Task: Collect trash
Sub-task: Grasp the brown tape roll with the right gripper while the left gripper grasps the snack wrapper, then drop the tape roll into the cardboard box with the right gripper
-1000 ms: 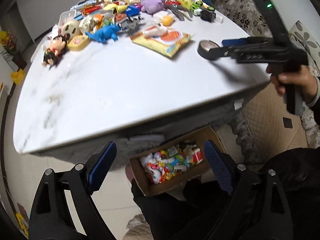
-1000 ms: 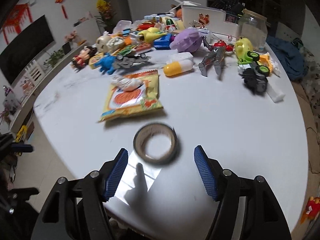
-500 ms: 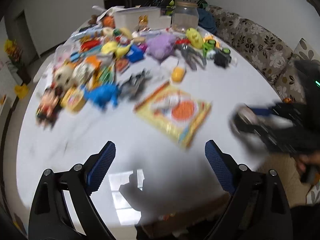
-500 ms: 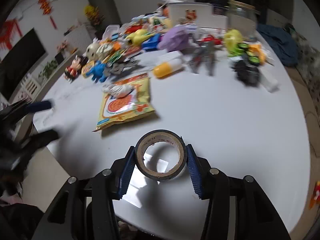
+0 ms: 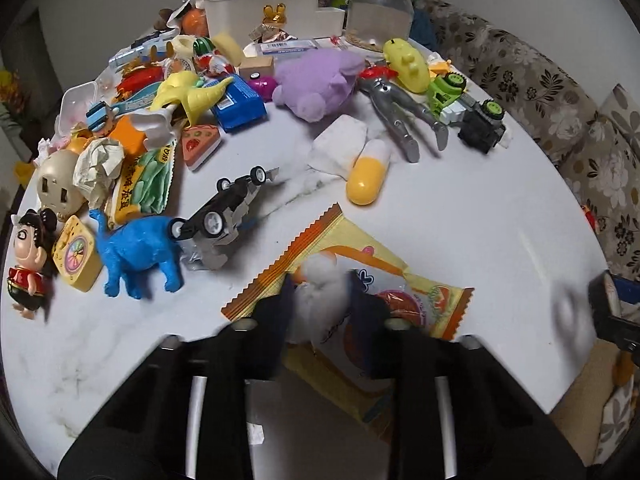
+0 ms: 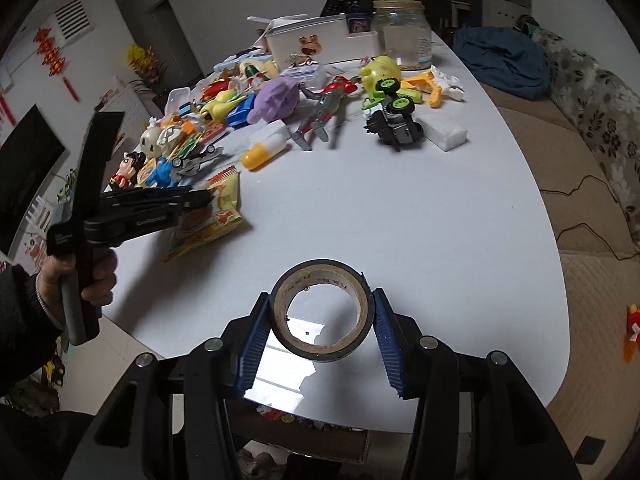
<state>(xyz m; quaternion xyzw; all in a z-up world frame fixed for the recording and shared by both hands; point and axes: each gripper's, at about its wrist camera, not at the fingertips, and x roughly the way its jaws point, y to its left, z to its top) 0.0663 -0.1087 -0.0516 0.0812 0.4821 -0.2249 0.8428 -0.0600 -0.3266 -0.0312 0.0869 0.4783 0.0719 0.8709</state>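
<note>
In the left wrist view, the left hand-held gripper (image 5: pixel 320 300) is being closed on a white wad (image 5: pixel 320 294) lying on the yellow wrapper (image 5: pixel 384 272). A second ago its jaws were standing wide above the table (image 5: pixel 500 220) edge; they have just been snapped together, and the wad is now being pinched between the fingers, though blur is hiding the exact contact. Toys are being left untouched farther ahead: a blue dinosaur (image 5: pixel 136 252) to the front left, a yellow capsule (image 5: pixel 368 172) ahead.

In the right wrist view, the tape roll (image 6: pixel 323 310) is being clamped between the pads of the right hand-held gripper (image 6: pixel 322 330) and is being held just above the near table (image 6: pixel 420 208) edge; a second ago it was lying loose between open jaws. The left hand-held gripper (image 6: pixel 200 200) is seen far to the left, its tip over the wrapper (image 6: pixel 216 216).

Both pieces of trash are judged to be secured now, so carrying them off to a bin is judged to be next.
</note>
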